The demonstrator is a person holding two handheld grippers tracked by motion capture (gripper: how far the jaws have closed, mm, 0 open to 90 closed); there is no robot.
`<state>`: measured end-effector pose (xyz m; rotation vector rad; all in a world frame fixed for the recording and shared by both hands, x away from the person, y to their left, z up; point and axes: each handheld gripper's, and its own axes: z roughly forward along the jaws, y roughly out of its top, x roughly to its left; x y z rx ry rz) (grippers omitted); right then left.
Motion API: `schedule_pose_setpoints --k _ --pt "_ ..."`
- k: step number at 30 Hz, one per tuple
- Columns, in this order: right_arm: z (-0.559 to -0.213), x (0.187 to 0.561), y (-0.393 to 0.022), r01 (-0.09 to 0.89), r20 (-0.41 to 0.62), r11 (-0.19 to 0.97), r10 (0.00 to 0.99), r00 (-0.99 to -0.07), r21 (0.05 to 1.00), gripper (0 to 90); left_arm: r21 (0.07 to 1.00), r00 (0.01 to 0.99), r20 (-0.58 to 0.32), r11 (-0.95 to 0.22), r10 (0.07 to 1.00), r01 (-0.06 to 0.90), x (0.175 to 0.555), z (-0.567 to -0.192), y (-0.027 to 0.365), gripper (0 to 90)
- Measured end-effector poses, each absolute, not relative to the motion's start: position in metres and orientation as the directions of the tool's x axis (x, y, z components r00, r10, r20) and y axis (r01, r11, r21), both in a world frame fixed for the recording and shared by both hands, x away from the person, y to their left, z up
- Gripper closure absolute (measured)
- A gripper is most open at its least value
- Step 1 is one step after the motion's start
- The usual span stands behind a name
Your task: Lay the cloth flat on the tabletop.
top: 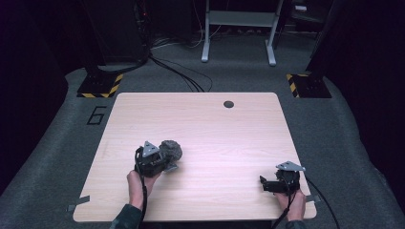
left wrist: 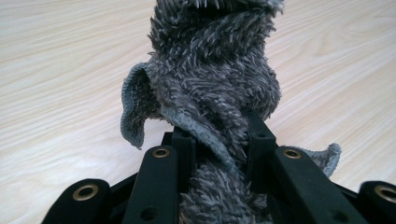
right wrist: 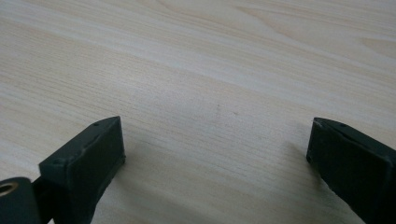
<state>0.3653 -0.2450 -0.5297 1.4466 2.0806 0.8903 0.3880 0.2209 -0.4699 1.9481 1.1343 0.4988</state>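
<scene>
A grey fluffy cloth (top: 171,150) is bunched up at the left of the wooden table (top: 215,124). My left gripper (top: 165,162) is shut on the cloth; in the left gripper view the cloth (left wrist: 215,88) rises crumpled between the two black jaws, with a hemmed corner hanging to the left. My right gripper (top: 267,183) rests near the table's front right corner, held by a hand. In the right gripper view my right gripper (right wrist: 217,144) stands open, with bare wood between its fingers (right wrist: 88,158).
A round cable hole (top: 229,104) sits near the table's far edge. Grey carpet surrounds the table, with cables, a white frame's legs (top: 239,33) and yellow-black striped feet (top: 100,86) beyond it.
</scene>
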Motion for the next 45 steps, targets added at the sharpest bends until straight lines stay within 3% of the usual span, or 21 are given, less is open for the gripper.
schedule_pose_setpoints --k 19,21,24,28,31,45 --pt "-0.529 0.365 -0.245 0.645 -0.004 0.241 0.938 -0.346 0.725 3.7 0.772 0.612 -0.076 -0.342 0.787 0.535 0.384 -0.489 0.160 68.9" --pt "-0.529 0.365 -0.244 0.646 0.000 0.235 0.940 -0.342 0.726 3.7 0.756 0.620 -0.075 -0.361 0.781 0.546 0.386 -0.495 0.153 66.5" --pt "-0.529 0.365 -0.244 0.649 -0.002 0.238 0.940 -0.342 0.723 3.8 0.745 0.627 -0.071 -0.377 0.776 0.550 0.389 -0.499 0.148 55.2" --pt "-0.528 0.366 -0.244 0.654 -0.006 0.248 0.937 -0.349 0.715 5.6 0.752 0.631 -0.081 -0.368 0.772 0.547 0.385 -0.494 0.151 29.9" --pt "-0.526 0.365 -0.242 0.665 0.016 0.231 0.939 -0.343 0.710 7.6 0.758 0.639 -0.095 -0.361 0.763 0.543 0.380 -0.488 0.160 20.0" --pt "-0.489 0.359 -0.162 0.600 0.075 0.323 0.837 -0.543 0.732 13.6 0.788 0.611 -0.149 -0.280 0.778 0.549 0.362 -0.482 0.207 18.7"
